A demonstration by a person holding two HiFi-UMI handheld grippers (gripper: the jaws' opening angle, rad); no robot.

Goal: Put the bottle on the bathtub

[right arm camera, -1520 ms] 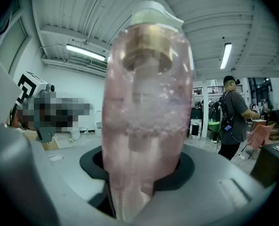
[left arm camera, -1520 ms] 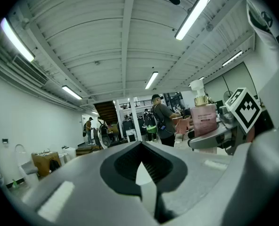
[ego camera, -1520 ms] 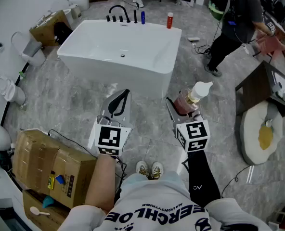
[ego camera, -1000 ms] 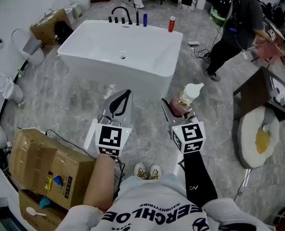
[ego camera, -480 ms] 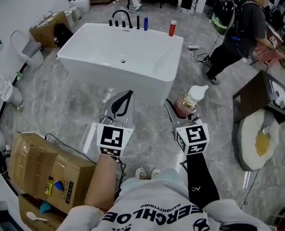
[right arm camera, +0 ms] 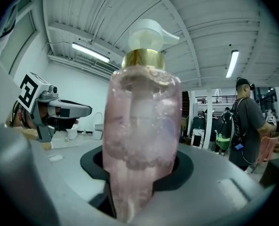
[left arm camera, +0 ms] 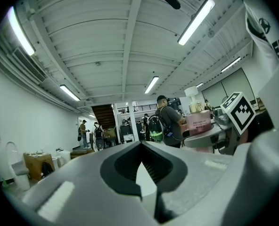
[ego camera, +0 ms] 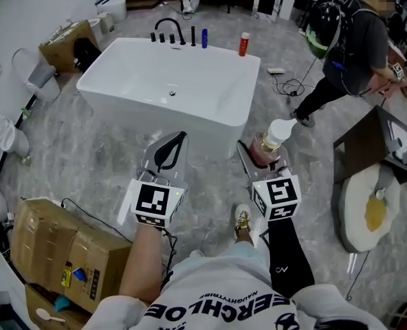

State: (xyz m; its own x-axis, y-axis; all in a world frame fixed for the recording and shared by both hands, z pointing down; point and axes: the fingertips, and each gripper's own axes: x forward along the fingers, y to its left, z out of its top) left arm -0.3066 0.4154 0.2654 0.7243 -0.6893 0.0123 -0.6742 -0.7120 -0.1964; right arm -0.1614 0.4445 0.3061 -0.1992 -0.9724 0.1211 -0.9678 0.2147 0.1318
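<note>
My right gripper [ego camera: 260, 158] is shut on a pink pump bottle [ego camera: 266, 146] with a white pump and gold collar; the bottle [right arm camera: 142, 140] stands upright between the jaws in the right gripper view. The white bathtub [ego camera: 124, 71] lies ahead on the grey marble floor, apart from both grippers. My left gripper [ego camera: 166, 151] is held beside the right one, shut, with nothing between its jaws; its closed tips [left arm camera: 139, 171] fill the left gripper view. On the tub's far rim stand a black faucet [ego camera: 168, 27], a blue bottle [ego camera: 204, 38] and a red bottle [ego camera: 244, 44].
A person in a grey shirt with a backpack [ego camera: 346, 53] stands at the right. Cardboard boxes [ego camera: 59, 243] sit at the lower left, another box [ego camera: 66, 41] beside the tub's left. A toilet [ego camera: 1, 133] is at far left, a dark table [ego camera: 389, 143] and white stool [ego camera: 370, 208] at right.
The view has shifted slightly toward the tub as I step forward, one shoe now ahead. Both grippers keep their hold and spacing; the person at right has moved a little.
</note>
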